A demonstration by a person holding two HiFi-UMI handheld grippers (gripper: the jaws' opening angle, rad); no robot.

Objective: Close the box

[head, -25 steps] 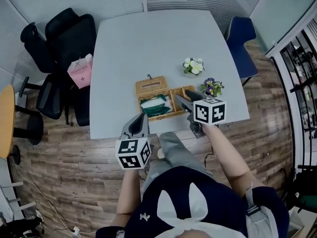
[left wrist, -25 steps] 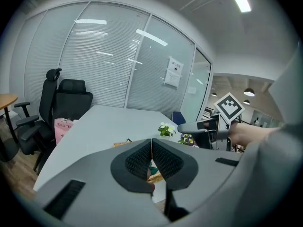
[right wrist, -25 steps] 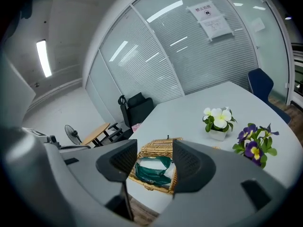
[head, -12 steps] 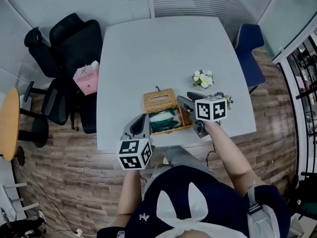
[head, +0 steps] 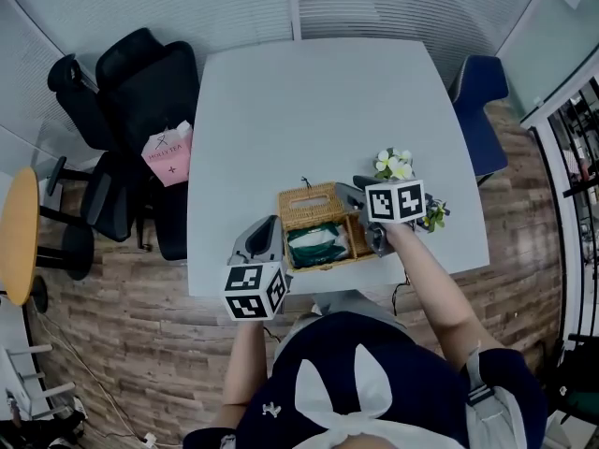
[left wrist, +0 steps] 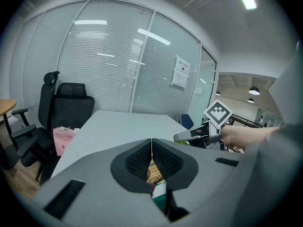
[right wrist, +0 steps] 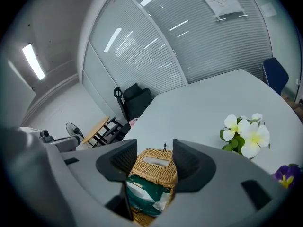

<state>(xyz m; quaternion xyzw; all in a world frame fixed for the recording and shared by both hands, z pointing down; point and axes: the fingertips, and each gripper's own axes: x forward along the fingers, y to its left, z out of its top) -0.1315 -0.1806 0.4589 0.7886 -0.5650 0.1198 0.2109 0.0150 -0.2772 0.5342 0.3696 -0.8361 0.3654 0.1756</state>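
A wicker box (head: 354, 239) stands open near the table's front edge, its slotted lid (head: 309, 202) tipped back behind it. A green packet (head: 317, 244) lies inside. My right gripper (head: 353, 188) hovers open over the box's right end; in the right gripper view the lid (right wrist: 152, 166) and the packet (right wrist: 143, 196) show between its spread jaws, with the right gripper (right wrist: 155, 151) a little above them. My left gripper (head: 270, 222) is shut and holds nothing at the table's front edge, left of the box. Past the touching pads of the left gripper (left wrist: 151, 141) a bit of wicker (left wrist: 152, 172) shows.
White flowers (head: 393, 164) and purple flowers (head: 433, 215) stand right of the box, close to my right gripper. Black chairs (head: 140, 73) with a pink bag (head: 168, 152) are left of the grey table (head: 281, 110); a blue chair (head: 482, 92) is at its right.
My right gripper has moved left from beside the box to over its right end. The left gripper has kept its place by the front edge. The head view has shifted a little.
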